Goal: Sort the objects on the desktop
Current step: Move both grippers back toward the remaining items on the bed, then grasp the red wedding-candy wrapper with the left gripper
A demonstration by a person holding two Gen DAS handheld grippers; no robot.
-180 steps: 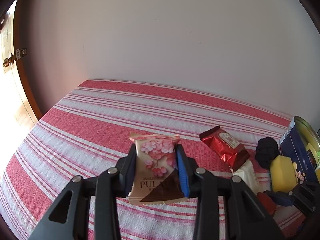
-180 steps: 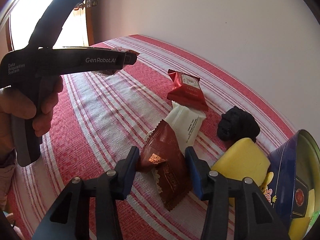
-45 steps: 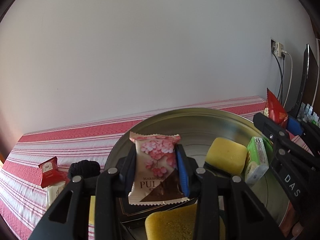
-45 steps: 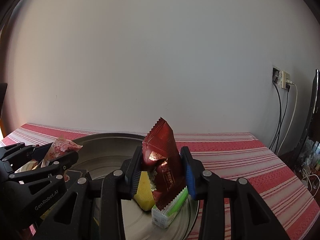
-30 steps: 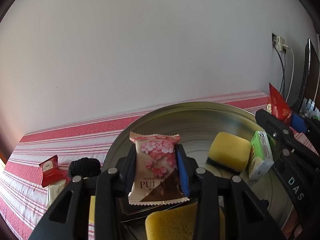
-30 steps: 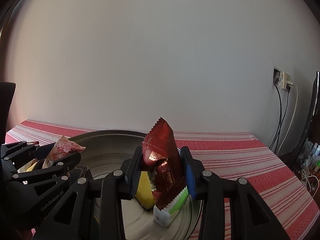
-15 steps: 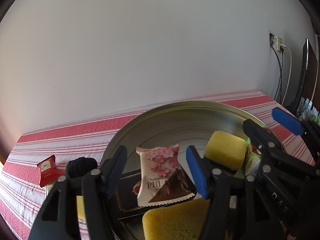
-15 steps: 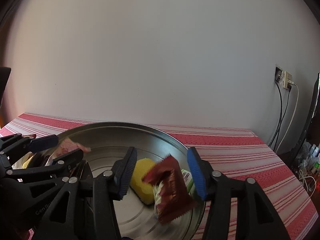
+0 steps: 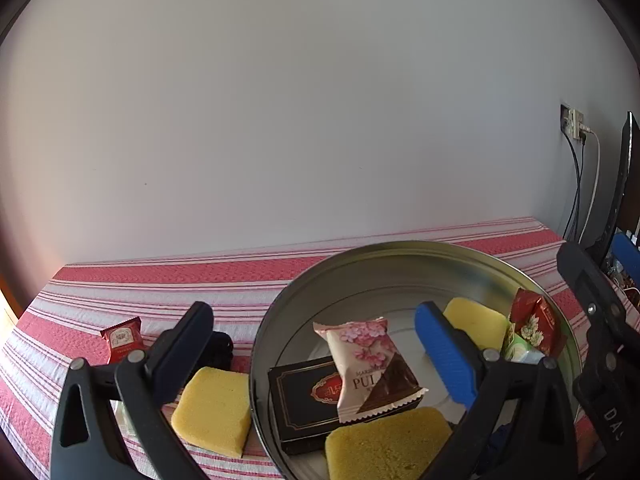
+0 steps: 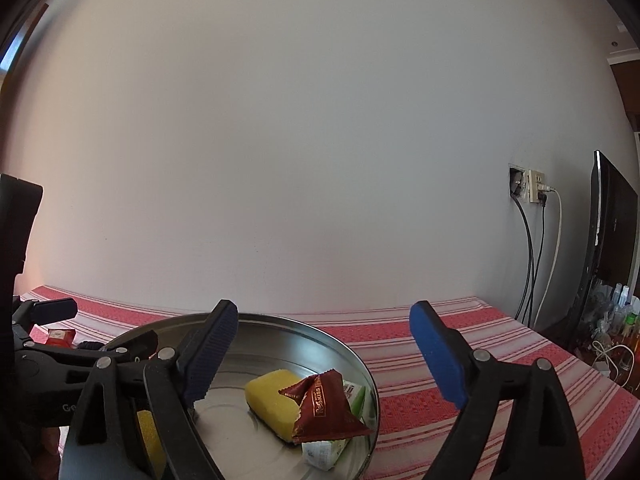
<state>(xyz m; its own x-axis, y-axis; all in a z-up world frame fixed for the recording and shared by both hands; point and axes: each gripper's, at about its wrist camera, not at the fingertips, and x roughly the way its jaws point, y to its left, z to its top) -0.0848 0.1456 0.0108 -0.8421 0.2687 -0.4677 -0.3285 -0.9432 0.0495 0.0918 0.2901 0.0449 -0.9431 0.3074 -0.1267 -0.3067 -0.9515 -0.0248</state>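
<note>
Both hand-held grippers, left [image 9: 320, 344] and right [image 10: 324, 354], spread wide, empty. Pink packet [image 9: 370, 364] leans on black box [image 9: 308, 396] inside tin [image 9: 400, 250]; brown packet [image 10: 324, 410] perched near rim, may slide out if nudged.

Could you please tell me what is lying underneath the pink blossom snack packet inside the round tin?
The pink packet leans on a black box inside the tin. Whatever lies beneath that box is hidden.
</note>
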